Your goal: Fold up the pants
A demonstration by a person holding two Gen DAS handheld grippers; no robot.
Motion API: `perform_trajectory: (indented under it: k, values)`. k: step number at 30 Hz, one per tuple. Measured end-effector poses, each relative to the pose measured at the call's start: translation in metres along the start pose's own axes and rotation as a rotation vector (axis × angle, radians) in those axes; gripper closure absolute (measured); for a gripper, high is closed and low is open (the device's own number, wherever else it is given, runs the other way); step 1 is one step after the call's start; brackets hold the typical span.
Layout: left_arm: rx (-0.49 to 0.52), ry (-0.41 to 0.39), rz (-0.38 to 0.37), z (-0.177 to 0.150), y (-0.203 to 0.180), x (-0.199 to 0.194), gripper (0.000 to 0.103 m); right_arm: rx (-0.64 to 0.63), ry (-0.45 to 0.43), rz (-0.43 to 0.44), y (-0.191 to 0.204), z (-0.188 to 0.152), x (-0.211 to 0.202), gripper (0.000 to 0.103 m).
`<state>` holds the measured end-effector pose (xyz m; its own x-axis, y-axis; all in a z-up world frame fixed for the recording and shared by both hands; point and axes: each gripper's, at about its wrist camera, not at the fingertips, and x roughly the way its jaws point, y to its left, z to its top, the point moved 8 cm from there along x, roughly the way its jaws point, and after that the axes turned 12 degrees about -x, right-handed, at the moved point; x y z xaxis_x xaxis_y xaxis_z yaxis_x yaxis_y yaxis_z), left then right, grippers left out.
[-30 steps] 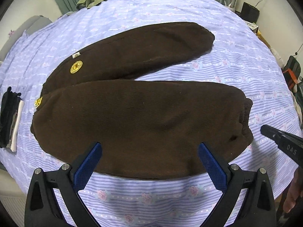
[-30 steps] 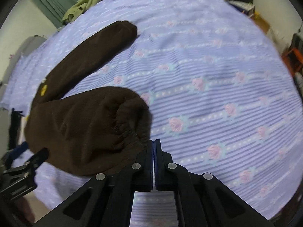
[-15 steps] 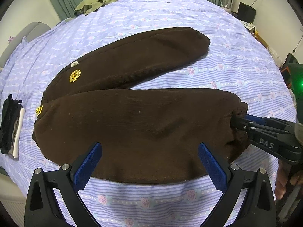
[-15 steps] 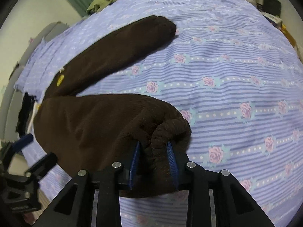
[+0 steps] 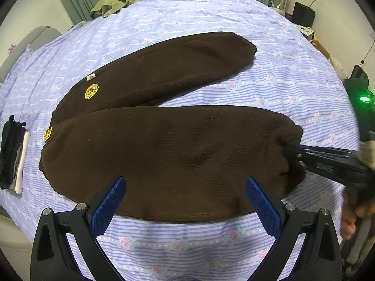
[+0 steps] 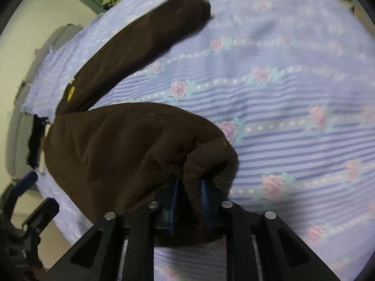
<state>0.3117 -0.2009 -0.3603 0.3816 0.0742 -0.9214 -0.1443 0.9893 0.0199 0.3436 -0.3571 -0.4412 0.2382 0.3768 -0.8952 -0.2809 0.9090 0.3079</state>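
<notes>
Since a second ago the right gripper [image 6: 190,197] went from pressed shut beside the near leg's cuff [image 6: 211,161] to clamped on it, fabric bunched between its blue pads [image 6: 174,194]. Brown pants [image 5: 164,154] lie flat on the striped floral bedsheet [image 5: 281,75], legs splayed in a V, waist toward the left by a dark folded item [image 5: 11,154], cuffs toward the right. Near leg's long axis runs left-right straight across in front of the left gripper [image 5: 185,201]. Left gripper hangs wide open just over that leg's near edge, holding nothing; contact with cloth looks unlikely but hard to tell. Right gripper is the one at the cuff end, so probably next move is carrying the cuff toward the far leg [image 5: 178,68] or waist. Green garment [image 5: 121,0] sits well apart at the far edge.
</notes>
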Motion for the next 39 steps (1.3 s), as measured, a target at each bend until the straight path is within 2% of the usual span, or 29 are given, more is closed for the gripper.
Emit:
perform_trajectory:
  k: [3,5,6,7,8,9,11,13,14,15,18,23,27,31,35,37,39]
  values:
    - [0.002,-0.004,0.002,0.0,0.001,-0.001,0.0,0.039,-0.038,-0.055,-0.003,-0.015,-0.028,0.088]
    - [-0.002,0.009,0.011,-0.002,0.003,0.005,0.0,0.073,-0.033,-0.049,-0.011,-0.027,-0.027,0.088]
    - [-0.005,0.019,0.018,-0.003,0.003,0.008,0.0,0.084,-0.029,-0.05,-0.013,-0.029,-0.022,0.085]
    - [-0.01,0.027,0.022,-0.004,0.004,0.011,0.0,0.088,-0.024,-0.065,-0.015,-0.029,-0.017,0.08]
    - [-0.015,0.028,0.022,-0.004,0.005,0.011,0.0,0.079,-0.017,-0.088,-0.014,-0.026,-0.015,0.065]
    - [-0.02,0.024,0.022,-0.003,0.006,0.01,0.0,0.062,-0.005,-0.13,-0.015,-0.023,-0.017,0.055]
    - [-0.024,0.014,0.02,-0.001,0.008,0.006,0.0,0.039,-0.033,-0.177,-0.014,-0.017,-0.037,0.051]
    - [-0.026,-0.012,0.022,0.006,0.011,0.001,0.0,0.024,-0.102,-0.249,-0.009,-0.007,-0.067,0.047]
    - [-0.027,-0.025,0.023,0.009,0.012,-0.001,0.0,0.008,-0.152,-0.272,-0.008,0.002,-0.083,0.035]
    - [-0.027,-0.047,0.02,0.017,0.014,-0.004,0.0,-0.008,-0.196,-0.275,-0.006,0.012,-0.093,0.03]
    - [-0.015,-0.105,0.02,0.043,0.016,-0.008,0.0,-0.07,-0.263,-0.271,-0.005,0.051,-0.104,0.03]
    - [0.0,-0.195,0.067,0.097,0.026,-0.001,0.0,-0.088,-0.345,-0.208,-0.008,0.139,-0.075,0.03]
    - [-0.013,-0.226,0.108,0.125,0.036,0.006,0.0,-0.022,-0.309,-0.175,-0.02,0.181,-0.03,0.03]
    - [-0.034,-0.203,0.121,0.132,0.043,0.02,0.0,0.076,-0.254,-0.155,-0.036,0.207,0.02,0.033]
    - [-0.06,-0.16,0.136,0.133,0.048,0.04,0.0,0.142,-0.186,-0.146,-0.046,0.213,0.056,0.042]
    - [-0.086,-0.135,0.133,0.131,0.052,0.048,0.0,0.142,-0.175,-0.136,-0.046,0.213,0.066,0.058]
    - [-0.113,-0.115,0.123,0.129,0.055,0.052,0.0,0.124,-0.16,-0.166,-0.041,0.212,0.065,0.077]
